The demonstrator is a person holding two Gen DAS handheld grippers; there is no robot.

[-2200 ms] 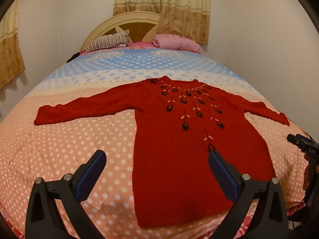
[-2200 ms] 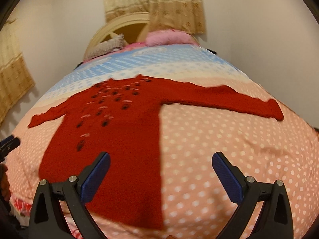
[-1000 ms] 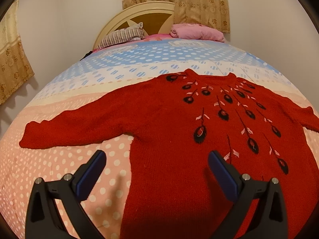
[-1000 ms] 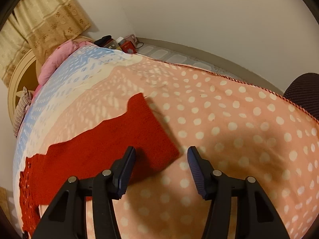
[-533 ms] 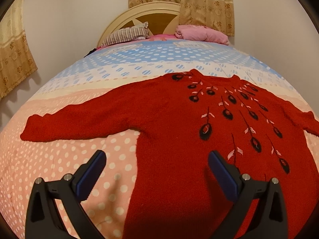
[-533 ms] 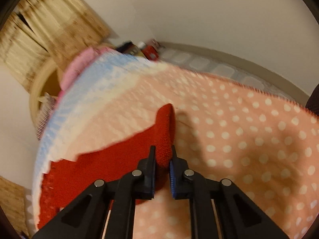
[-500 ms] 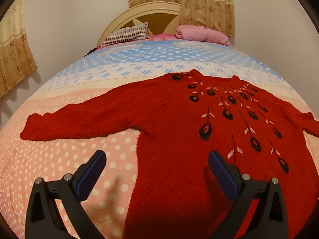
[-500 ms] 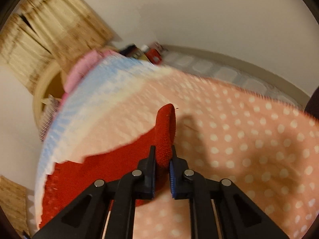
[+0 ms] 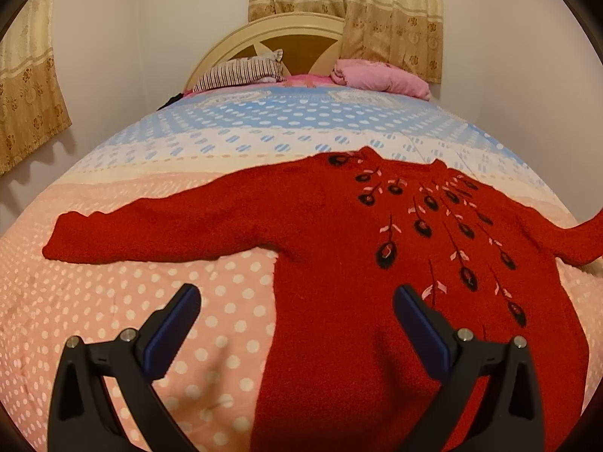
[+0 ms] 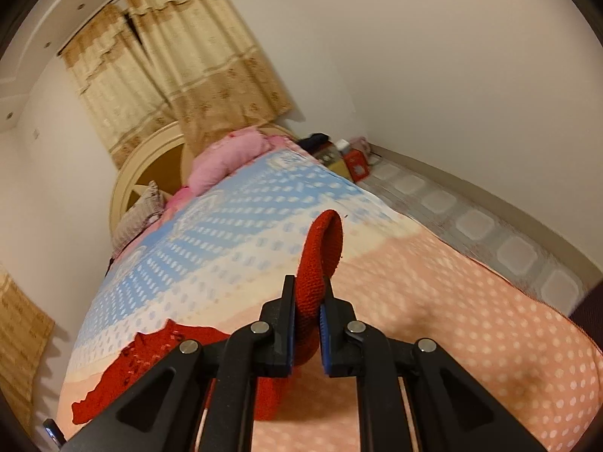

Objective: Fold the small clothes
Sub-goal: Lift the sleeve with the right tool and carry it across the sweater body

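Note:
A red knitted sweater [image 9: 339, 233] with black feather patterns lies front up on the bed. Its left sleeve [image 9: 150, 229] is spread flat to the left. My left gripper [image 9: 297, 324] is open and empty, hovering over the sweater's left side edge near the armpit. My right gripper [image 10: 306, 314] is shut on the cuff of the right sleeve [image 10: 322, 248] and holds it lifted off the bed; the raised sleeve also shows at the right edge of the left wrist view [image 9: 580, 237]. The sweater body [image 10: 150, 354] shows low left in the right wrist view.
The bed has a polka-dot cover [image 9: 113, 301], pink near me and blue further back. A striped pillow [image 9: 241, 71] and a pink pillow [image 9: 380, 77] lie at the headboard [image 9: 297, 34]. Boxes and clutter [image 10: 346, 154] stand on the floor beside the bed's right side.
My right gripper has lifted the sleeve cuff higher off the bed and tilted upward. The left gripper has stayed nearly still, open over the sweater's left side.

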